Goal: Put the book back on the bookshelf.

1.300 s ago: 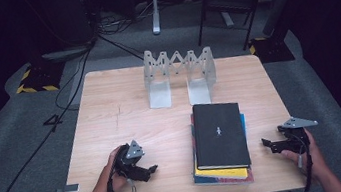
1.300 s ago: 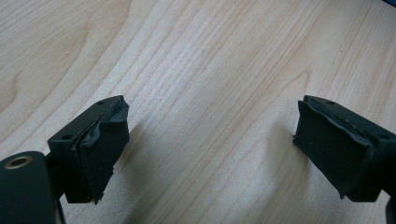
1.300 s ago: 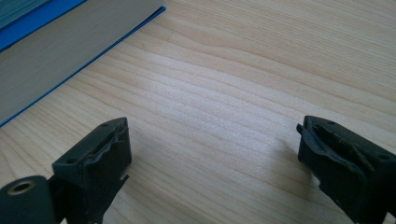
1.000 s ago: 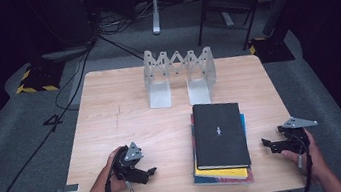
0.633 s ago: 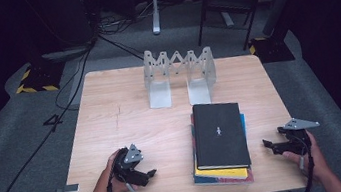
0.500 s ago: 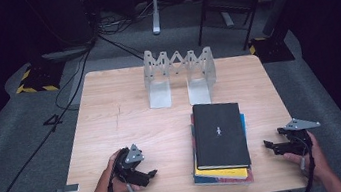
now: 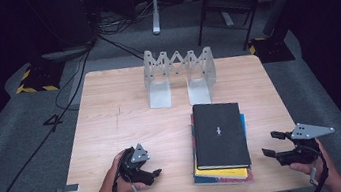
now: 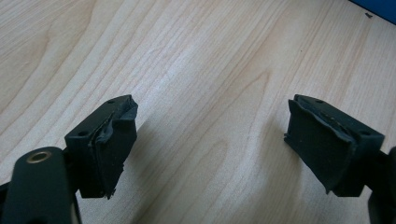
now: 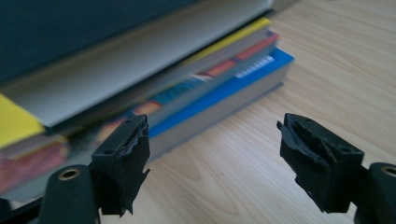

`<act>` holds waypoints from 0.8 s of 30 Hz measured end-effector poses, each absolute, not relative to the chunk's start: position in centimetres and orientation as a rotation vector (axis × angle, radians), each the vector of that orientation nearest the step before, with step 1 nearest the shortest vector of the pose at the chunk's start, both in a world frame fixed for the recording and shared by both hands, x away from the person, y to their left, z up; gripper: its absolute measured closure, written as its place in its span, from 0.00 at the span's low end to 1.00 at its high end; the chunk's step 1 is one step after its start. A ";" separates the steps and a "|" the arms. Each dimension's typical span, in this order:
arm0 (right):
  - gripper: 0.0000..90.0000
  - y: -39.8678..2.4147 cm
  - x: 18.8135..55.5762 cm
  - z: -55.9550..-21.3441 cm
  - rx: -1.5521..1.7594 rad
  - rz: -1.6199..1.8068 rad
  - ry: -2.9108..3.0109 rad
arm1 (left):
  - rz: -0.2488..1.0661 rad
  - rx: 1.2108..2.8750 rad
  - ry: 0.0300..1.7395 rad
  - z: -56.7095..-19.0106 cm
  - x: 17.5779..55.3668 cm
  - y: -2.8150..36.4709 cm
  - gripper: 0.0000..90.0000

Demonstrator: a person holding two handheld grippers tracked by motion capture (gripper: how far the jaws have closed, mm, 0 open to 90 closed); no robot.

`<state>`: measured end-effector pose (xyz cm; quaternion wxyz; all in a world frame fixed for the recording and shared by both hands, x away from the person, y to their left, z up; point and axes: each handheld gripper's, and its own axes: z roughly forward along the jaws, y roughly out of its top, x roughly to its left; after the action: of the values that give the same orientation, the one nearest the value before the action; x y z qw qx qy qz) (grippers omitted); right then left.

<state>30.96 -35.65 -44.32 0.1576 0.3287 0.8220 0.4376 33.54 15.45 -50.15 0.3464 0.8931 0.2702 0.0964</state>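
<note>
Dark studio lab, lone wooden table (image 7: 124, 107), floor cables (image 7: 69, 75), hazard-taped stand bases (image 7: 35, 80)

We see open tabletop (image 7: 111, 119) left of the book stack (image 7: 219, 142) (four books or so); the metal bookend rack (image 7: 179, 74) blocks the far middle, bare wood between.

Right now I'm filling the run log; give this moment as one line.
left gripper: open, empty | right gripper: open, empty | book stack: untouched
</note>
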 end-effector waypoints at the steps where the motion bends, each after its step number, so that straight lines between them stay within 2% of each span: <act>1: 0.27 -35.6 31.0 -44.3 0.940 1.252 2.351 | 0.254 2.315 0.706 -50.2 33.6 15.4 0.19; 15: 0.26 -31.2 31.2 -41.5 0.848 1.379 2.367 | 0.244 2.283 0.707 -50.2 34.0 14.1 0.24; 18: 0.26 -30.5 31.8 -41.4 0.846 1.382 2.378 | 0.278 2.279 0.701 -50.3 34.5 13.6 0.24; 24: 0.24 -29.4 32.9 -42.0 0.875 1.373 2.444 | 0.249 2.239 0.683 -50.0 35.6 12.3 0.22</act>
<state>32.95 -29.37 -42.03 0.1022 0.2963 0.8280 0.4650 35.61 12.29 -49.97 0.3836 0.8783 0.2680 0.0978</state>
